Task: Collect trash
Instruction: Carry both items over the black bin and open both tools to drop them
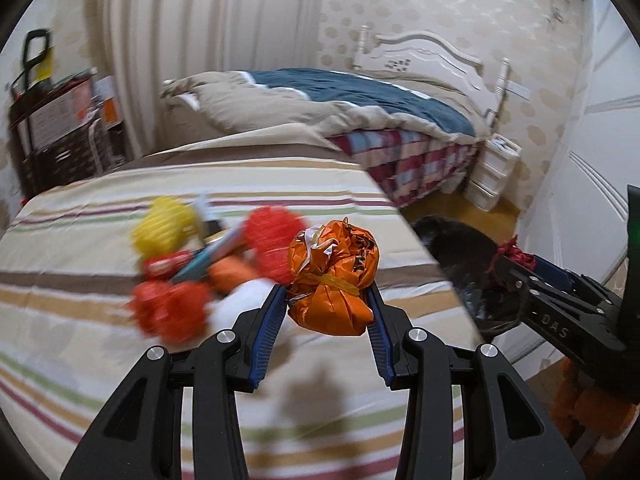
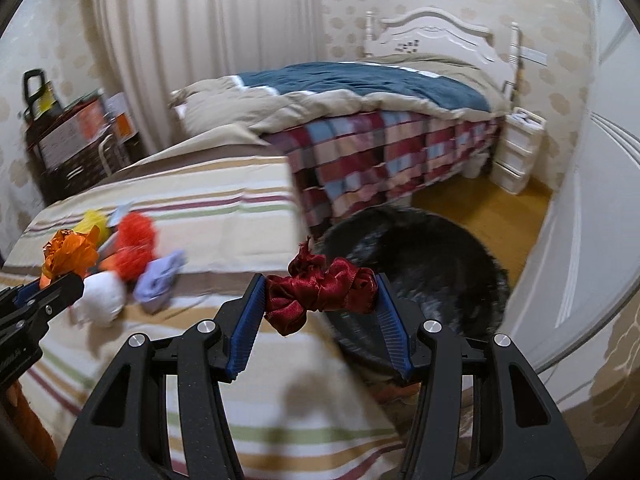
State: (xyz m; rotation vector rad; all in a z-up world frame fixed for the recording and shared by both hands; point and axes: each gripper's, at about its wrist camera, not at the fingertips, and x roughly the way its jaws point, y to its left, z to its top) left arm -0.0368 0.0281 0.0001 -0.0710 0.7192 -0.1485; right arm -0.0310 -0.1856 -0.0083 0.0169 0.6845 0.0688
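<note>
My left gripper (image 1: 327, 292) is shut on a crumpled orange plastic wrapper (image 1: 334, 276), lifted above the striped bedspread (image 1: 280, 184). That wrapper (image 2: 70, 256) also shows at the left edge of the right wrist view. My right gripper (image 2: 320, 292) is shut on a dark red satin scrunchie (image 2: 320, 290), which hangs over the rim of a black trash bag (image 2: 420, 256) beside the bed. The right gripper (image 1: 512, 266) appears at the right of the left wrist view, over the black bag (image 1: 460, 256). A blurred pile of red, yellow, white and lilac trash (image 2: 128, 256) lies on the bedspread.
A second bed with a blue and beige quilt (image 2: 360, 84) and checked sheet stands behind. White drawers (image 2: 516, 152) sit at its foot by the white wardrobe door (image 2: 580, 200). A dark cart with boxes (image 2: 72, 140) stands at the left near the curtain.
</note>
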